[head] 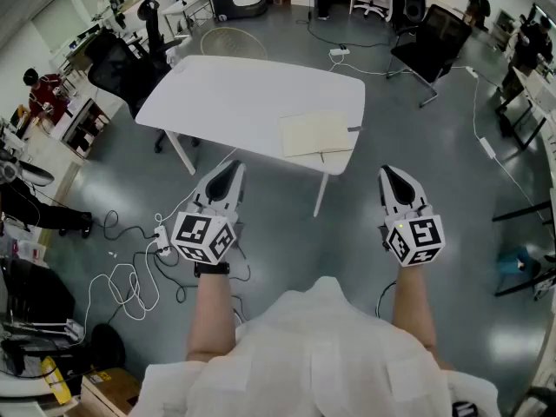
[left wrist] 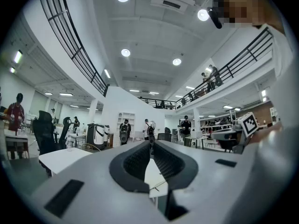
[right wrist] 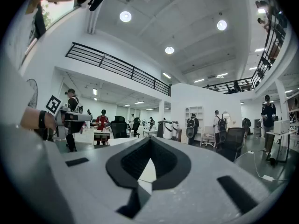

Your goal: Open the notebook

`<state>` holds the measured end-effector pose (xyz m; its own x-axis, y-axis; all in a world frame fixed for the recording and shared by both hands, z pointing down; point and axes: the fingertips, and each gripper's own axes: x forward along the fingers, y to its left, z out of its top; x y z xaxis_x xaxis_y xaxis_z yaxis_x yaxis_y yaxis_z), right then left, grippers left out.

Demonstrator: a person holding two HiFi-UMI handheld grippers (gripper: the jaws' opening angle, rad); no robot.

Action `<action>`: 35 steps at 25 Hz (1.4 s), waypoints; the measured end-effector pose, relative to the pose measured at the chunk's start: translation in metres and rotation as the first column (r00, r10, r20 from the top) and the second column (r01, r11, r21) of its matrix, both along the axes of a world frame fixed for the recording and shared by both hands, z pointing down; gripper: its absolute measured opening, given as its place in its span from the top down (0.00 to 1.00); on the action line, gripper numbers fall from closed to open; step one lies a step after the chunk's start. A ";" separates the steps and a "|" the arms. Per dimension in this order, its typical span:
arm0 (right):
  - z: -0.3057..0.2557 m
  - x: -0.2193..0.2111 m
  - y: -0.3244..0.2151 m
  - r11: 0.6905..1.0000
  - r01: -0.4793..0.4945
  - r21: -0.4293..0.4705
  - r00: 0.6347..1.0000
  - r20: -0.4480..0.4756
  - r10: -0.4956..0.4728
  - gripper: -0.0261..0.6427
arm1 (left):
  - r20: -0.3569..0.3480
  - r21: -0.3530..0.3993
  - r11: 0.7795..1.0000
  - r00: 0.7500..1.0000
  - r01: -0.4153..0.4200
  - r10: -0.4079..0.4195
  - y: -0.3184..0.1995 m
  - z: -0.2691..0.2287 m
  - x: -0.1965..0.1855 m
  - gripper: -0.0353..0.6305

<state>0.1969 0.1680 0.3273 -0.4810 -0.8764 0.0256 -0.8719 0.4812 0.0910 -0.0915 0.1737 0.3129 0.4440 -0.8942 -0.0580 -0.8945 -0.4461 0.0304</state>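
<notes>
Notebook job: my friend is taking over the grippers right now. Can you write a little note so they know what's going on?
Left gripper: shut, empty, held level in the air, short of the table.
Right gripper: shut, empty, level, also short of the table.
Notebook: lies flat near the table's near right corner in the head view. It looks closed and nothing touches it.
Done: nothing yet.
Left to do: bring the grippers to the notebook and open its cover.
</notes>
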 end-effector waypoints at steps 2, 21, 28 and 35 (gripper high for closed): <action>-0.004 -0.002 -0.002 1.000 0.003 0.011 1.000 -0.003 -0.003 0.96 | 0.001 0.006 1.000 1.000 0.004 -0.004 -0.001 -0.003 -0.001 0.91; 0.000 -0.008 -0.009 1.000 0.018 0.005 1.000 -0.001 -0.018 0.96 | 0.007 0.012 1.000 1.000 0.000 0.000 -0.008 0.000 -0.005 0.91; -0.003 -0.022 -0.005 0.999 0.054 0.002 0.996 0.073 -0.054 0.96 | 0.001 0.012 1.000 1.000 0.006 -0.006 -0.006 0.001 -0.020 0.91; 0.001 -0.037 -0.008 0.999 0.050 0.007 0.998 0.032 -0.050 0.96 | -0.003 0.004 1.000 1.000 0.005 -0.005 -0.008 0.006 -0.034 0.91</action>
